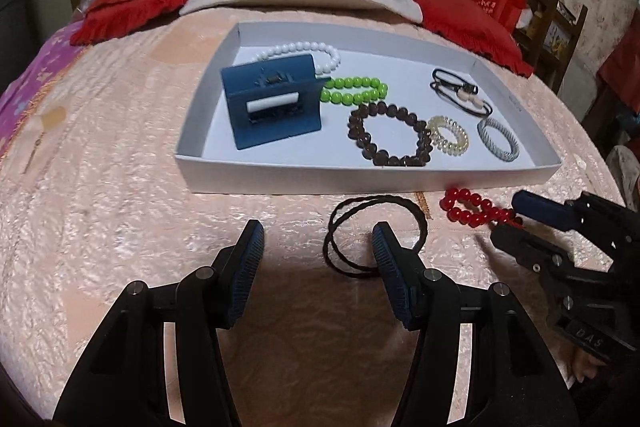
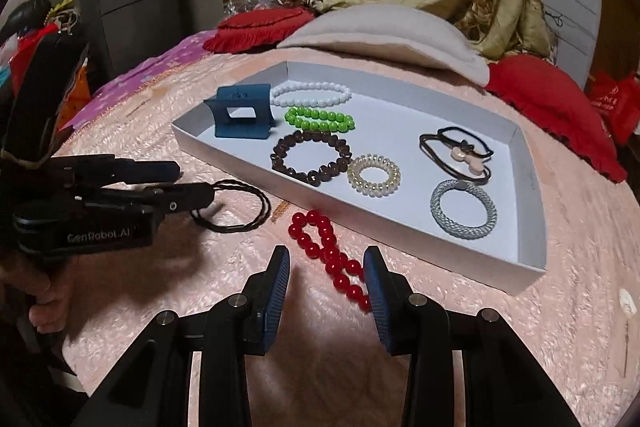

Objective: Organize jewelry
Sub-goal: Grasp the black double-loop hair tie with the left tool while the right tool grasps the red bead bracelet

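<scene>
Showing hand (image 2: 42, 301), right view only

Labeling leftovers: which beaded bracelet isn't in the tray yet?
The red beaded bracelet; it lies on the bedspread outside the white tray, while the white, green and brown ones sit inside.

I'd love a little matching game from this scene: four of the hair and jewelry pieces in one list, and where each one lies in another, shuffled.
Things:
1. red bead bracelet
2. white bead bracelet
3. blue hair claw clip
4. dark twisted hair tie

Places:
A. at the tray's far edge
B. at the left end of the white tray
C. on the bedspread, by the left gripper
D. on the bedspread, by the right gripper

Pairs: 1-D, 2-A, 3-B, 4-C
</scene>
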A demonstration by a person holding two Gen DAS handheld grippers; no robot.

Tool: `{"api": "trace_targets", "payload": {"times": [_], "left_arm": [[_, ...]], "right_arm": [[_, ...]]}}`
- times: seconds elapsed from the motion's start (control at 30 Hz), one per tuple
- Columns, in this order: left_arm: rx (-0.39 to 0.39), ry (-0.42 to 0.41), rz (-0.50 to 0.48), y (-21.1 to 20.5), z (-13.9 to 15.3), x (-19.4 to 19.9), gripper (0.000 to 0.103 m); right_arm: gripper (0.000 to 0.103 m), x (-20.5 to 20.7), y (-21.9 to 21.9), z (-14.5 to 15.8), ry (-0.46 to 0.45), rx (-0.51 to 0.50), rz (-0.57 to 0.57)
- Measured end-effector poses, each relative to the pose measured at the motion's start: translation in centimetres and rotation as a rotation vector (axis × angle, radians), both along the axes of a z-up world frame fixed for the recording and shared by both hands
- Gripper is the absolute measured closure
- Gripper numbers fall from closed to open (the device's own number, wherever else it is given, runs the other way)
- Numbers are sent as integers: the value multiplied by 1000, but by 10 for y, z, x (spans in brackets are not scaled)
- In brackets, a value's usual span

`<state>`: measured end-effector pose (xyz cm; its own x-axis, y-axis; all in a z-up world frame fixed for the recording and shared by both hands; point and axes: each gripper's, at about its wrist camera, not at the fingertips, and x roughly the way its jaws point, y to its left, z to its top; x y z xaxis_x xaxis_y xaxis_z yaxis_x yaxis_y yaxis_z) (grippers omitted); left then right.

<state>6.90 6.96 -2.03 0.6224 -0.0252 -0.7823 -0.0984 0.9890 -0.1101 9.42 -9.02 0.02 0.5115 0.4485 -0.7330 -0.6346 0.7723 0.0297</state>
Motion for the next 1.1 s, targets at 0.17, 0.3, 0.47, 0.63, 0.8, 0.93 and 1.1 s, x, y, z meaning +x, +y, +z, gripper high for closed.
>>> {"api": "trace_targets", "payload": {"times": [0.17, 0.3, 0.47, 0.63, 0.8, 0.93, 1.1], "left_arm": [[45, 2, -29, -9, -1, 3, 47], [102, 3, -52, -18, -3, 4, 53], [89, -4, -81, -21, -2, 4, 78], [37, -2, -109, -23, -1, 5, 99], [-15, -17, -147, -27, 4, -1, 101], [-26, -38, -139, -24, 10, -5, 102], [-26, -30, -121, -20, 9, -3, 102]], "right_arm": [[75, 8, -5, -3, 50, 26, -14], [83, 5, -2, -3, 41, 3, 7], [95, 1, -6, -6, 73, -41, -18], [95, -14, -22, 0, 86, -12, -47], [95, -22, -37, 9, 92, 50, -94], [95, -28, -42, 21, 71, 107, -126], [95, -27, -36, 18, 72, 87, -141]]}}
